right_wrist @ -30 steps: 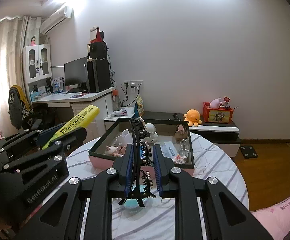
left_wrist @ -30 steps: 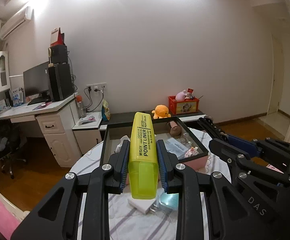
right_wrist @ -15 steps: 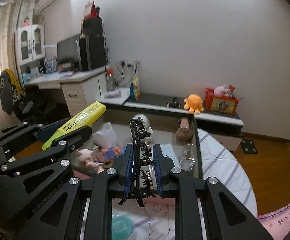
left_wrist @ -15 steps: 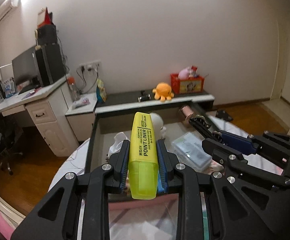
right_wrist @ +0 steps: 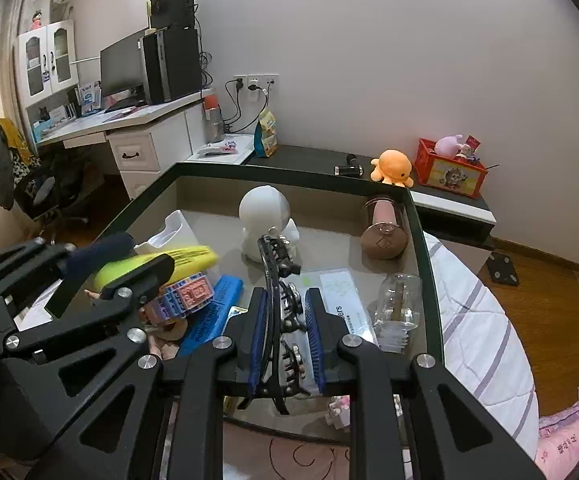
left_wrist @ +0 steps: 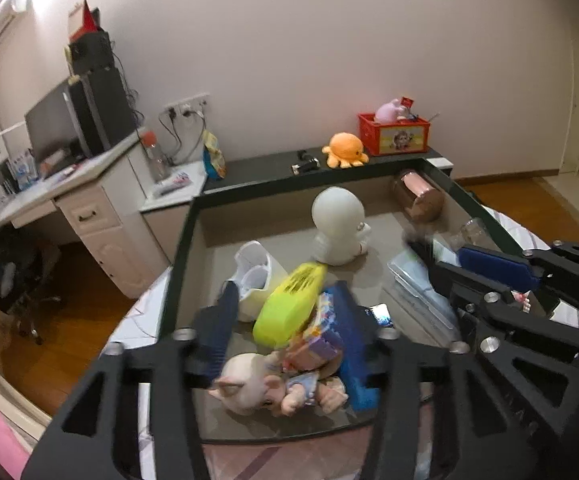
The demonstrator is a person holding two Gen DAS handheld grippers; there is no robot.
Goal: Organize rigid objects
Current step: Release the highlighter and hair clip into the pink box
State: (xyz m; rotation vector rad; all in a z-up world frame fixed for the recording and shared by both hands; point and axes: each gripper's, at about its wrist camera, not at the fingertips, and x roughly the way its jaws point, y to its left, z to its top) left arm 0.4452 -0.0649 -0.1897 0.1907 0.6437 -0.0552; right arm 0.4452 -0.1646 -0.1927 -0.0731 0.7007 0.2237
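My left gripper [left_wrist: 285, 312] is open above the near left part of the dark-rimmed box [left_wrist: 185, 248]. The yellow highlighter [left_wrist: 289, 304] lies loose between its fingers, tilted, on the toys in the box; it also shows in the right wrist view [right_wrist: 161, 264]. My right gripper [right_wrist: 287, 320] hangs over the box with its pads slightly parted around a black hair clip [right_wrist: 279, 280], which stands upright between them. The right gripper also shows in the left wrist view [left_wrist: 489, 268].
In the box lie a white round-headed figurine [right_wrist: 267, 216], a white cup [left_wrist: 253, 276], a pig doll [left_wrist: 265, 388], a colourful block toy [right_wrist: 185, 296], a blue marker [right_wrist: 213, 312], a clear case [right_wrist: 341, 304], a brown jar [right_wrist: 385, 228] and a glass bottle [right_wrist: 397, 304]. The box stands on a striped tablecloth [right_wrist: 481, 320].
Both grippers moved forward and down over the box. The left gripper opened and let go of the yellow highlighter, which tipped into the box. The right pads widened around the hair clip.
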